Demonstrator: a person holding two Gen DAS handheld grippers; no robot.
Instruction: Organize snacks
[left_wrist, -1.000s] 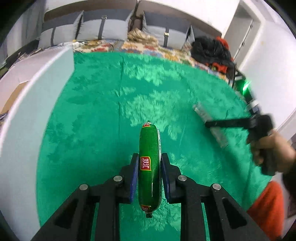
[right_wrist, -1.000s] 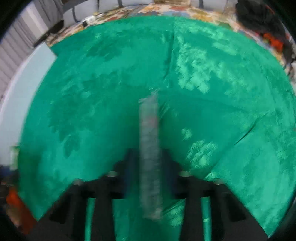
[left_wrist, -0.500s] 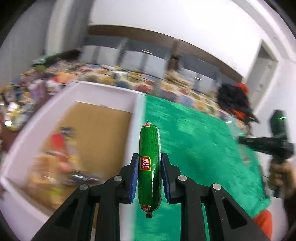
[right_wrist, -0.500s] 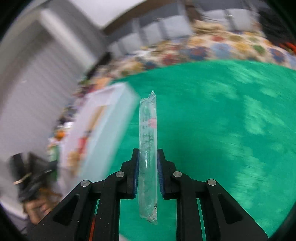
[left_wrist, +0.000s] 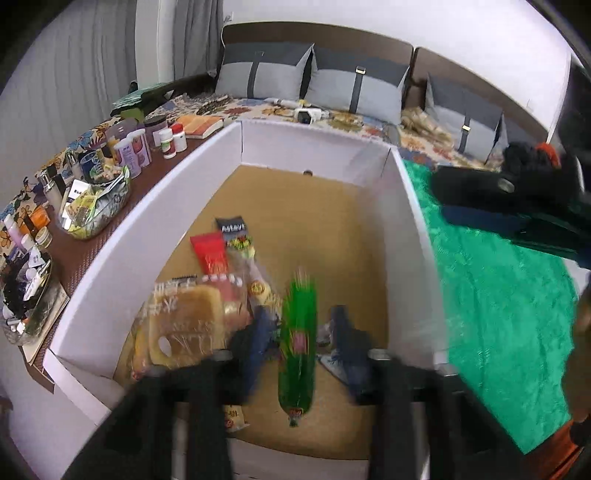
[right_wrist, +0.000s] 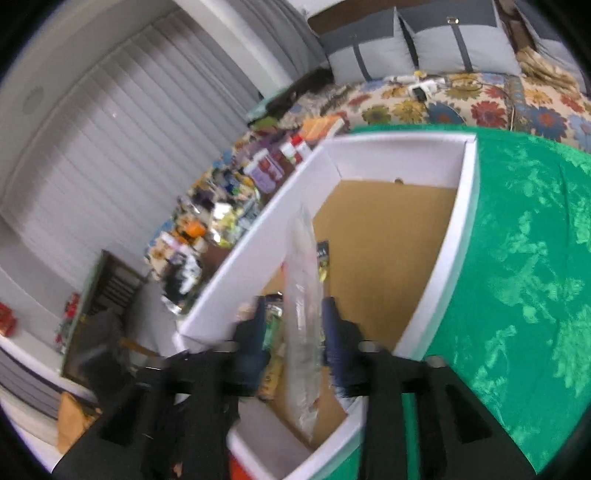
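A white box (left_wrist: 413, 221) with a brown cardboard floor lies below both grippers. My left gripper (left_wrist: 302, 315) hangs over it, jaws opening. The green sausage (left_wrist: 297, 343) is between its blue pads, blurred, with a gap on each side. In the box lie a bread packet (left_wrist: 192, 325), a red packet (left_wrist: 210, 253) and a dark packet (left_wrist: 231, 227). My right gripper (right_wrist: 294, 302) is over the box's (right_wrist: 454, 240) near end, jaws opening. A clear plastic packet (right_wrist: 303, 314) stands loose between its pads. That gripper (left_wrist: 498, 195) shows dark and blurred at the left view's right.
A green cloth (left_wrist: 498, 314) covers the surface right of the box. Left of the box a brown side table (left_wrist: 77, 254) holds bottles (left_wrist: 129, 147) and a basket of small things (left_wrist: 96, 206). Behind is a floral bed (left_wrist: 369, 122) with grey pillows (left_wrist: 266, 74).
Both grippers swung left from the green cloth to above the white box. Their jaws, shut on the sausage and the clear packet before, have spread, and both items are loose.
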